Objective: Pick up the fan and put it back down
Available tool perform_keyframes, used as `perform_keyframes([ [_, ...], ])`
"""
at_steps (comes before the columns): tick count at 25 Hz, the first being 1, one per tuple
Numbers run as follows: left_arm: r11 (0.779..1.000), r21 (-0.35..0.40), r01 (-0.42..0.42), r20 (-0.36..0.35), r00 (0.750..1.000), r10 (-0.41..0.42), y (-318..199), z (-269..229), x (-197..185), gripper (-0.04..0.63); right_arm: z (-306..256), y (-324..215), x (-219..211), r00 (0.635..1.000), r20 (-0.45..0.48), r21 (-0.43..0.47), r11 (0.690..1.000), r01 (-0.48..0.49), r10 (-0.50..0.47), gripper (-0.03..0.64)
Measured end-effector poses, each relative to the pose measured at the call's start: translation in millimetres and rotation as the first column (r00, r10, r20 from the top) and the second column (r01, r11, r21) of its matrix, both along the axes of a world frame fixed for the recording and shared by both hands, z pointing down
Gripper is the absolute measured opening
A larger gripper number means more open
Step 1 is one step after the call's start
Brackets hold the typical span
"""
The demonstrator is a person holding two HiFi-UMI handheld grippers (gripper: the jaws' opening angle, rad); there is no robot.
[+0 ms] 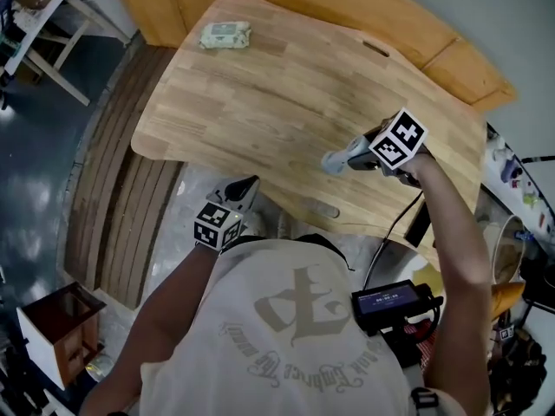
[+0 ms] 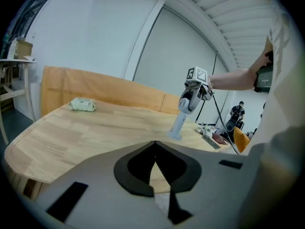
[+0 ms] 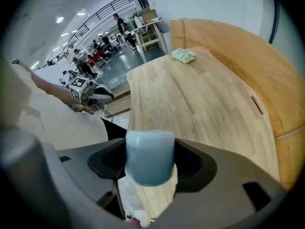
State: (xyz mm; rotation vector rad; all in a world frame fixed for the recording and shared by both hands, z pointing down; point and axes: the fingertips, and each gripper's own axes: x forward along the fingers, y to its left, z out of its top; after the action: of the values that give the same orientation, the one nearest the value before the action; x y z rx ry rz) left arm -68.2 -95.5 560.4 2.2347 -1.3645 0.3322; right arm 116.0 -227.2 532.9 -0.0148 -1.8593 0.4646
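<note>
— Seen from above, what gets in your way?
— The person (image 1: 286, 336), mostly. The shoulders and shirt cover the near edge of the table (image 1: 260, 94), and its right end runs out behind the arm.
— And the fan (image 3: 148, 157)? All I get is a pale blue stub.
— Same for me. The right gripper (image 1: 354, 157) is clamped on its stem over the table's right part, and the stub pokes out past the jaws. I can't find the blades in any view.
— Is it standing on the wood?
— From the left gripper's side the foot seems to touch the top, with the stem tilted. It's small in that view, so I wouldn't swear to it.
— The left gripper (image 1: 247, 187)?
— Pinched together on nothing. It is held off the table's near edge, close to the chest and well apart from the fan.
— What else is around?
— A brown board (image 1: 451, 55) stands behind the far edge. A small cabinet (image 1: 61, 332) sits on the floor at the left. There's a black device (image 1: 390, 302) at the person's waist. A greenish packet (image 1: 225, 35) lies at the far left corner, clear of both grippers.
</note>
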Motion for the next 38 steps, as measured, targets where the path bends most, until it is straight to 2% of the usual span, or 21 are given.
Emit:
perform_keyframes([
  [14, 0.984, 0.046, -0.173, 0.017, 0.985, 0.172, -20, -10, 55, 0.011, -11, 24, 58, 0.997, -0.008, -0.002, 0.997, -0.079, 0.079, 0.308],
  [19, 0.982, 0.06, -0.179, 0.004, 0.984, 0.18, -20, -22, 64, 0.011, -33, 36, 71, 0.995, 0.025, 0.019, 0.995, -0.095, 0.095, 0.308],
  [28, 0.971, 0.075, -0.229, 0.021, 0.973, 0.228, -24, -29, 79, 0.011, -44, 46, 81, 0.993, 0.046, 0.0, 0.995, -0.104, 0.104, 0.308],
  [32, 0.973, 0.077, -0.216, -0.018, 0.976, 0.218, -27, -30, 80, 0.011, -43, 47, 84, 0.992, 0.046, -0.008, 0.993, -0.115, 0.115, 0.308],
  [38, 0.974, 0.071, -0.216, -0.015, 0.976, 0.217, -26, -27, 82, 0.011, -39, 53, 90, 0.991, 0.045, -0.017, 0.992, -0.123, 0.123, 0.308],
])
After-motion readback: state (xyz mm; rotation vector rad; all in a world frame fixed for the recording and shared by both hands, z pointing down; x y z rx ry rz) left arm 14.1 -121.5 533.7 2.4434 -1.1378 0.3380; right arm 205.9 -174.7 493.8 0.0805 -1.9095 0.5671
